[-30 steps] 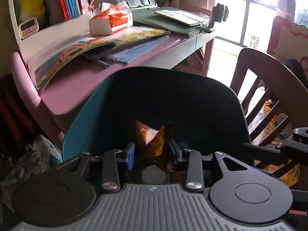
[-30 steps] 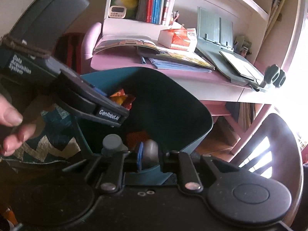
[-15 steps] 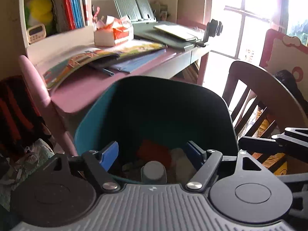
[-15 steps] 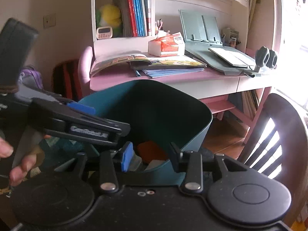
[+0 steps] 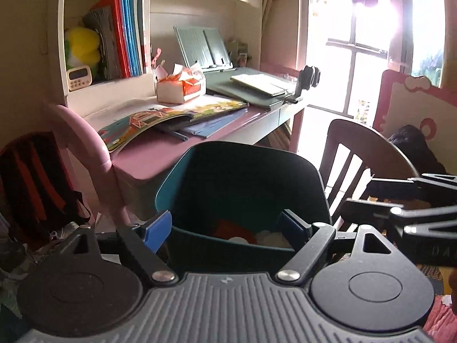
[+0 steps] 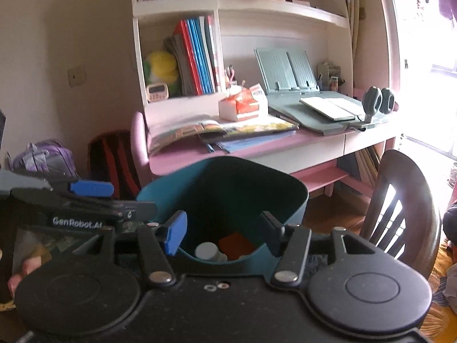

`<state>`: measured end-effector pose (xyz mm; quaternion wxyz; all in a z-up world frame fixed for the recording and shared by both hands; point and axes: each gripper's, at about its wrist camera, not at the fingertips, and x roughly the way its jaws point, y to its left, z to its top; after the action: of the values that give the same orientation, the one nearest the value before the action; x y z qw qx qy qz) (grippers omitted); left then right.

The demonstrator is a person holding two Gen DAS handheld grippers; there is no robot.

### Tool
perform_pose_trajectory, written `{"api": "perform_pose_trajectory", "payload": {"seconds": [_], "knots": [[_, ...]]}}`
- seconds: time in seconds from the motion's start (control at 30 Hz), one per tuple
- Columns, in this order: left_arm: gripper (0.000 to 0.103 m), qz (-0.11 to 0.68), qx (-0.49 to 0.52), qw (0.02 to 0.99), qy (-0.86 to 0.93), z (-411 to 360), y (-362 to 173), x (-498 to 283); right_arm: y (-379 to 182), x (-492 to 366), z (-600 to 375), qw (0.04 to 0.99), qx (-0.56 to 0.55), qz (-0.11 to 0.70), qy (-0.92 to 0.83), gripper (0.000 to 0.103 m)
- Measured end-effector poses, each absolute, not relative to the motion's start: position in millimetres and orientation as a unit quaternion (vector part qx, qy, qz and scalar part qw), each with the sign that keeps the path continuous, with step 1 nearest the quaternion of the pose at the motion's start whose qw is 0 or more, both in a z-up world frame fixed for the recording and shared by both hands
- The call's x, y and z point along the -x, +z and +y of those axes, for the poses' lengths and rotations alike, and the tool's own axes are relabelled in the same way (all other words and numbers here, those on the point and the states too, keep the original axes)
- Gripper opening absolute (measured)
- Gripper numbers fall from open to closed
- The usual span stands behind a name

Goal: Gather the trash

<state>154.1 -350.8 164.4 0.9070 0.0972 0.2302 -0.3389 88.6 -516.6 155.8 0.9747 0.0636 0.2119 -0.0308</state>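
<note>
A teal trash bin (image 5: pixel 200 165) stands in front of the pink desk; it also shows in the right wrist view (image 6: pixel 297 194). Inside it lie an orange-red wrapper (image 5: pixel 232 228), a grey bottle cap (image 6: pixel 207 250) and pale scraps. My left gripper (image 5: pixel 225 227) is open and empty, held over the bin's near rim. My right gripper (image 6: pixel 222 233) is open and empty, also above the near rim. The left gripper appears at the left of the right wrist view (image 6: pixel 91 188), the right gripper at the right of the left wrist view (image 5: pixel 400 197).
A pink desk (image 6: pixel 182 157) behind the bin carries open picture books (image 5: pixel 160 117), a tissue box (image 6: pixel 242 105) and a grey book stand (image 6: pixel 285 71). A dark wooden chair (image 6: pixel 400 200) stands right of the bin. A red-black backpack (image 5: pixel 31 177) sits left.
Both grippers opened: the left let go of the orange wrapper, the right of a grey item. Both now lie in the bin. Both grippers pulled back and up from the bin.
</note>
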Motion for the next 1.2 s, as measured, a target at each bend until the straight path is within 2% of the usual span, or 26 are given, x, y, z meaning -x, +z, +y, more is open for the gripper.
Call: {"api": "perform_pose_trajectory", "payload": {"seconds": [0.07, 0.13, 0.2, 0.43, 0.6, 1.2], "knots": [[0.086, 0.226, -0.094, 0.908, -0.341, -345, 166, -149, 159, -83, -514, 0.976, -0.065, 0.204, -0.03, 0.057], [0.096, 0.218, -0.09, 0.91, -0.341, -337, 168, -143, 162, -79, -511, 0.978, -0.069, 0.196, -0.032, 0.058], [0.1, 0.209, -0.08, 0.912, -0.344, -328, 170, -137, 165, -74, -508, 0.978, -0.074, 0.191, -0.031, 0.059], [0.1, 0.197, -0.068, 0.915, -0.347, -307, 178, -122, 174, -58, -492, 0.983, -0.077, 0.164, -0.012, 0.06], [0.103, 0.19, -0.053, 0.916, -0.348, -291, 181, -113, 179, -48, -477, 0.986, -0.065, 0.154, -0.014, 0.069], [0.103, 0.174, -0.033, 0.921, -0.346, -267, 196, -97, 194, -37, -454, 0.987, -0.049, 0.151, -0.022, 0.07]]}}
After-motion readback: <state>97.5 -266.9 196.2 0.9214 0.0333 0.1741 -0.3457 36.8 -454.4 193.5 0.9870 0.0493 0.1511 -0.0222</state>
